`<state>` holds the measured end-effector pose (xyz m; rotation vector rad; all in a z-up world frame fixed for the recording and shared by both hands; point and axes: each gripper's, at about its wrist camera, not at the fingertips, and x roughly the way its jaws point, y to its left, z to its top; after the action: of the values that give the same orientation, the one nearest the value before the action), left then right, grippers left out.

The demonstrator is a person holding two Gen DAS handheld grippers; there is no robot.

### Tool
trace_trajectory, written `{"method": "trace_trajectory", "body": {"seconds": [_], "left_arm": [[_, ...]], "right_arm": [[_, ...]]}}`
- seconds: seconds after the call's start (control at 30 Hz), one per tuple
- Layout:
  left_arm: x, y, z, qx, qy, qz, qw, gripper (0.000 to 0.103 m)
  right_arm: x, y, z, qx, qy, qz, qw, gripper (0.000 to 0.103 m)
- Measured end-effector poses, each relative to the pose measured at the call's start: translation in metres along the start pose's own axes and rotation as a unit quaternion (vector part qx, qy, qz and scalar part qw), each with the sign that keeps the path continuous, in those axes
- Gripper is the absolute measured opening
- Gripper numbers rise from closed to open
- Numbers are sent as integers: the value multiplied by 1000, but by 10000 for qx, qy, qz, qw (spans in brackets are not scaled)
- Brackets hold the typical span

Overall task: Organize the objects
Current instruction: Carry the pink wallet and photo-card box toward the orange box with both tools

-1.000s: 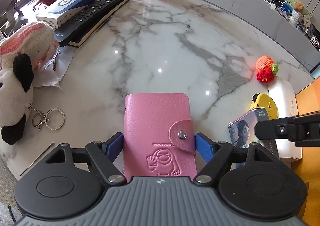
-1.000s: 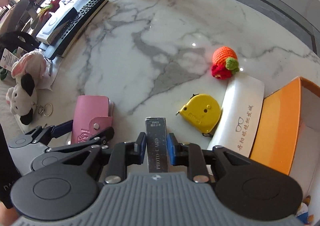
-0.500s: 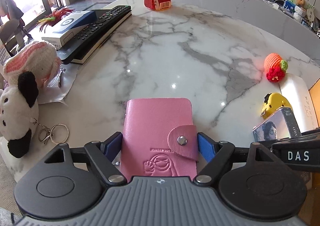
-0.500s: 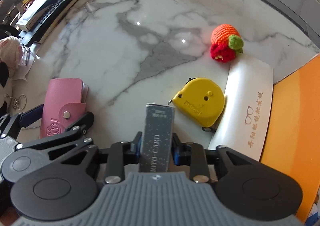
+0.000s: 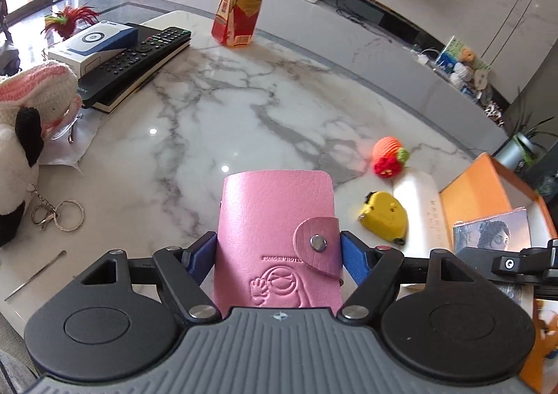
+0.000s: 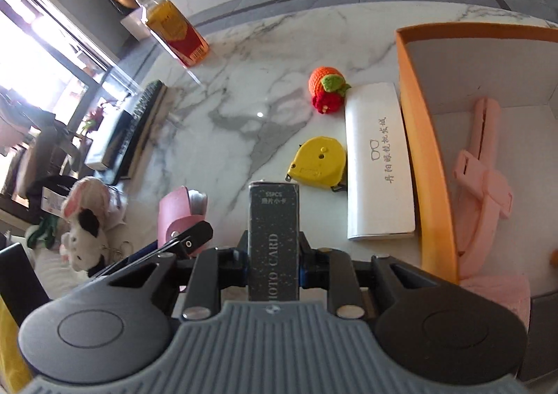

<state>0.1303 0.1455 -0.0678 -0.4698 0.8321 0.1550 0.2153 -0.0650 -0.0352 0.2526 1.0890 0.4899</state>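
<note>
Task is early to middle, by my reading. Your orange box at 2 o'clock holds only a pink clip and some pink cloth; tape measure, crochet fruit, white case, bottle, remote and plush toys sit out on the bench.

Left tongs pinch the pink card wallet, lifted, level, pointing at 12 o'clock. Right tongs clamp the photo card box on edge, raised beside the box wall, tilted toward 1 o'clock.
</note>
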Motion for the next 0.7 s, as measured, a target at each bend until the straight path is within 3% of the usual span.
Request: {"method": "trace_trajectory", "body": {"seconds": [0.17, 0.4, 0.47, 0.57, 0.7], "left_arm": [[-30, -12, -3, -49, -287, -323, 9991, 87], [-57, -23, 2, -162, -691, -751, 9946, 87], [-56, -26, 4, -224, -753, -807, 9936, 87], [-51, -33, 4, -133, -765, -841, 9934, 87], [-43, -43, -2, 121, -637, -777, 9949, 87]], "right_arm": [[-36, -25, -1, 231, -832, 531, 9948, 25], [-85, -81, 23, 499, -1369, 910, 9851, 25], [-100, -101, 35, 562, -1538, 768, 9835, 25], [-116, -118, 46, 276, -1706, -14, 9849, 25], [-108, -139, 58, 210, -1536, -559, 9863, 25]]}}
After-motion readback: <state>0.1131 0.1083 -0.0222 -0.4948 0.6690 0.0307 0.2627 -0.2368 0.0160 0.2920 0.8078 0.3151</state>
